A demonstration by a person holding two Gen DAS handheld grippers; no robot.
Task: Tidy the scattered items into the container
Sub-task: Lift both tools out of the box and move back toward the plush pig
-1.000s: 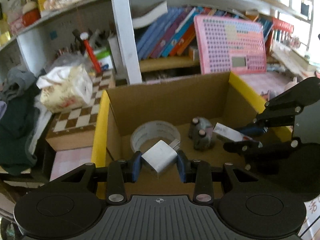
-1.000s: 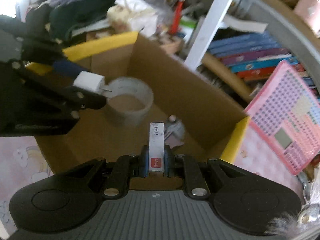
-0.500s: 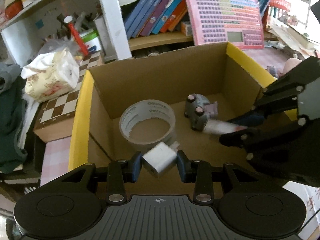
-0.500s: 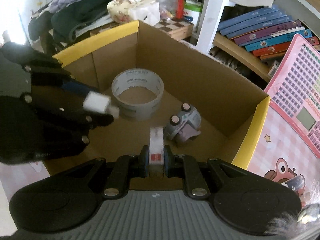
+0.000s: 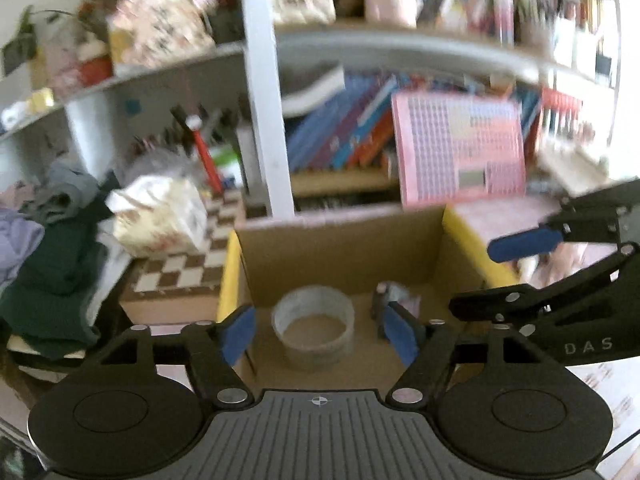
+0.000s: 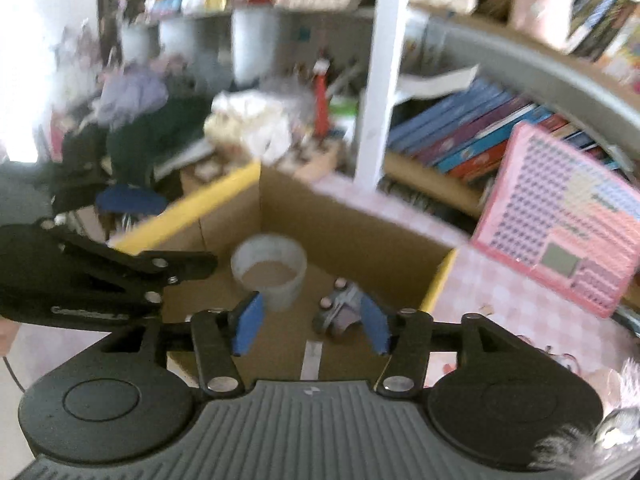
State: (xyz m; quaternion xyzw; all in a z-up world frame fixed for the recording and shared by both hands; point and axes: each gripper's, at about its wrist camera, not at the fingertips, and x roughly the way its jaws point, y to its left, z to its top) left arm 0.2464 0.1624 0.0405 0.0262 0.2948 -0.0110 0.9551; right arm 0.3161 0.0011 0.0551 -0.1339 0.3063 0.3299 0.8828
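Both grippers are empty rn, hovering over the cardboard box [image 5: 344,248] w/ the yellow rim. Left hand-held gripper [image 5: 318,334] has its blue pads spread wide apart, nothing between them. Right hand-held gripper [image 6: 310,326] same deal, fingers apart and bare.

Inside the box: a tape roll [image 5: 314,326] standing on its flat side near the left wall, a little grey toy car [image 6: 340,312] to the right of it on its side w/ wheels showing, and a thin white stick-shaped pack [image 6: 312,360] lying flat on the box floor just below the right gripper. Can't see the rest of the box floor under the gripper bodies, and both views are pretty blurry, so idk what else is in there.

Handling-wise, imo all this stuff is light and rigid. Tape roll is easiest pinched across its wall, one pad inside the ring and one outside. The car is hard plastic prob, grab across the body, not the wheels, or it'll roll out. The flat pack is thin, so pinch the long edges.

Shelf behind has books [image 5: 340,136] and a pink keyboard toy [image 5: 460,148].
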